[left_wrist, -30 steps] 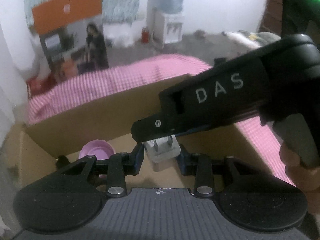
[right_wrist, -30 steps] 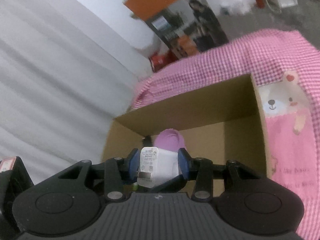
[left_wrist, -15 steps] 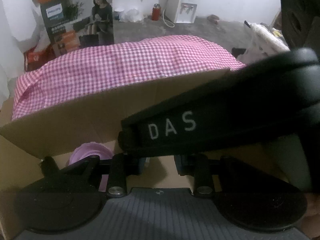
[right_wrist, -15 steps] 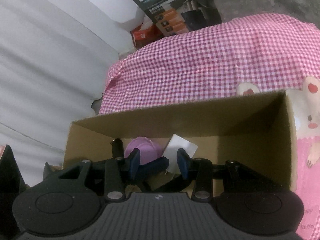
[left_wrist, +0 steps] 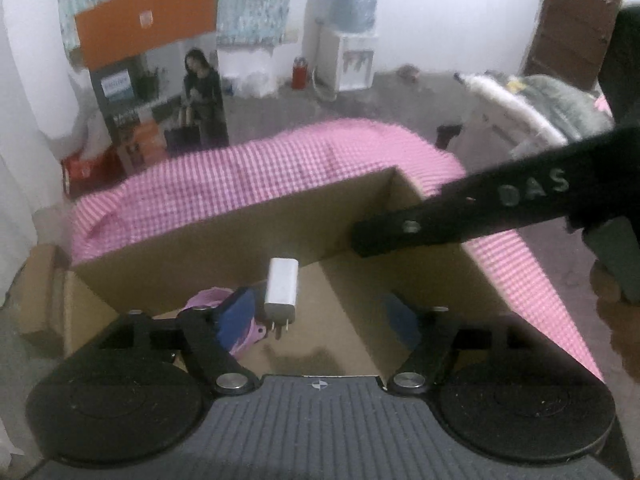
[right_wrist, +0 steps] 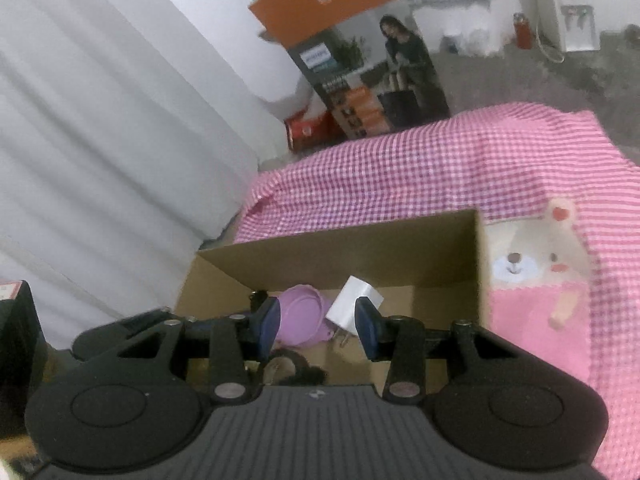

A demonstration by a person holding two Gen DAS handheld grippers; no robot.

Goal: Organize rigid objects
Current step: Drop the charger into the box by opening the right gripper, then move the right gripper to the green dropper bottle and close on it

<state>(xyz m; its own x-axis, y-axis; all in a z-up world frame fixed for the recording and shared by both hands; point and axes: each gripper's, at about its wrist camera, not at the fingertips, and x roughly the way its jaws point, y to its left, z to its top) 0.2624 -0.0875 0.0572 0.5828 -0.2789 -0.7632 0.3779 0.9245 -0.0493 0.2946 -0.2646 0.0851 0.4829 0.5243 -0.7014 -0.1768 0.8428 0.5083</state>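
Now the charger drops into the box.
Left claw (left_wrist: 320, 316) has just opened, releasing the white charger (left_wrist: 282, 289) low in the cardboard box (left_wrist: 224, 236); right claw (right_wrist: 316, 322) stands part-open, empty.

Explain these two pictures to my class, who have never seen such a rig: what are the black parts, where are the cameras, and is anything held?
There is no robot. A person holds a two-fingered gripper in each hand, and each carries a camera looking along its fingers. One picture is from the left gripper, the other from the right gripper. The bar marked DAS in the left view is the right gripper. Both hang over a cardboard box on a pink checked cloth. In the box are a purple round thing and a white charger. The left fingers have just been opening; the charger shows between them, unpressed. The right fingers hold nothing.
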